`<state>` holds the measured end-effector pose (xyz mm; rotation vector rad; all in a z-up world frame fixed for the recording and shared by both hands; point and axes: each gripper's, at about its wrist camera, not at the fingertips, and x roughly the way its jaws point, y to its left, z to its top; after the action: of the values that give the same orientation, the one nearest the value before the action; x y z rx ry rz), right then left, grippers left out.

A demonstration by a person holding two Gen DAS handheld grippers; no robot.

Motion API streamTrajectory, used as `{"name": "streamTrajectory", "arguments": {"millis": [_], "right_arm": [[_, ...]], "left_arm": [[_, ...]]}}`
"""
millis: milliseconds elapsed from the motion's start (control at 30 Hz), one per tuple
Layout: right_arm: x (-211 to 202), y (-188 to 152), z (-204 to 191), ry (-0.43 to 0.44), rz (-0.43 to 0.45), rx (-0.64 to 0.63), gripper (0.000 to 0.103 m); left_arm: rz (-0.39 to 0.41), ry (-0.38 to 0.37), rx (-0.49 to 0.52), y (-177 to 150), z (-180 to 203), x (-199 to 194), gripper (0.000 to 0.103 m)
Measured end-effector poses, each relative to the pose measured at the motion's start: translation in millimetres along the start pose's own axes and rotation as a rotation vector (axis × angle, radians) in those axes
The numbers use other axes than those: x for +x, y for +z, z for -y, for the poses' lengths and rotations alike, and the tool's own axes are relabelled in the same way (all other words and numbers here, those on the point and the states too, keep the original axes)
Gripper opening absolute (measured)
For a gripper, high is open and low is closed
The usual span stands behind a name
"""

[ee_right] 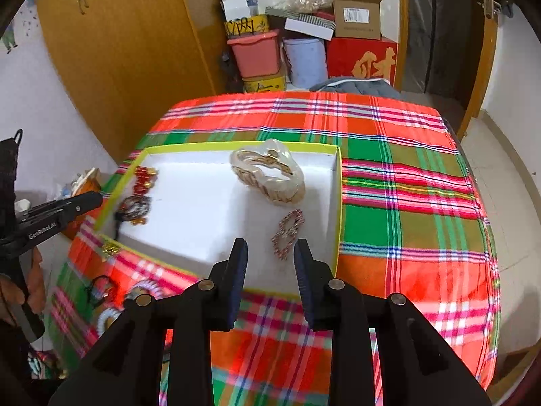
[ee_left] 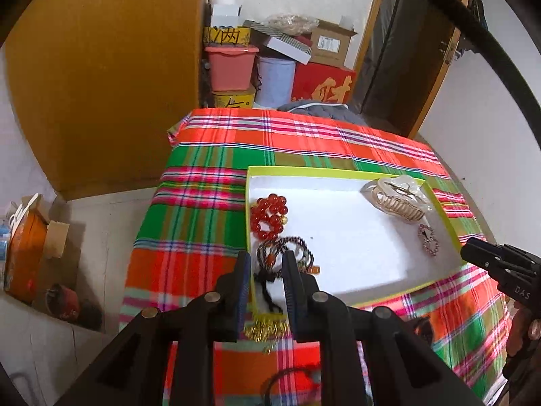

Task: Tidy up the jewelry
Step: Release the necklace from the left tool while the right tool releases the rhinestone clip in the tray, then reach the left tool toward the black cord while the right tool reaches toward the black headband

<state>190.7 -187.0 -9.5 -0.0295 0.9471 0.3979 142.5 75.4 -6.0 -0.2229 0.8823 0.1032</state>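
- Hovering over the near left corner of a shallow white tray (ee_left: 338, 264) with a yellow-green rim, the left claw (ee_left: 267, 264) has its two fingers spread, with nothing pinched between them.
- Just ahead of that claw, inside the tray, lies a dark beaded bracelet (ee_left: 287, 253), and just beyond it a red beaded bracelet (ee_left: 270, 216).
- Below the left claw, outside the tray, a gold chain piece (ee_left: 267, 330) lies on the plaid cloth (ee_left: 203, 203) covering the surface.
- The right claw (ee_right: 270, 257) hangs over the tray's near right corner, fingers spread and holding nothing.
- Directly ahead of the right claw, between its fingertips, lies a small pink rhinestone clip (ee_right: 287, 233); farther ahead sits a large cream and gold hair claw clip (ee_right: 267, 176).
- To the left of the right claw, more jewelry lies blurred on the cloth.
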Motion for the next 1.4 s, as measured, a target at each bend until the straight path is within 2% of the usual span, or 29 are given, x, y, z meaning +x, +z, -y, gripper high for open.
{"name": "streamTrajectory", "arguments": {"millis": [233, 633, 900, 1400], "right_arm": [[-26, -23, -16, 0.040, 0.005, -0.007, 0.029], [-34, -64, -39, 0.093, -0.055, -0.001, 0.029], [-31, -75, -45, 0.099, -0.086, 0.011, 0.029], [-8, -71, -52, 0.117, -0.127, 0.027, 0.029]], "left_arm": [[0.007, -0.011, -0.017, -26, -7, -29, 0.019], [-0.024, -0.071, -0.005, -77, -7, -55, 0.019], [-0.057, -0.128, 0.015, -89, 9, -49, 0.019], [-0.115, -0.172, 0.057, -89, 33, -21, 0.019]]}}
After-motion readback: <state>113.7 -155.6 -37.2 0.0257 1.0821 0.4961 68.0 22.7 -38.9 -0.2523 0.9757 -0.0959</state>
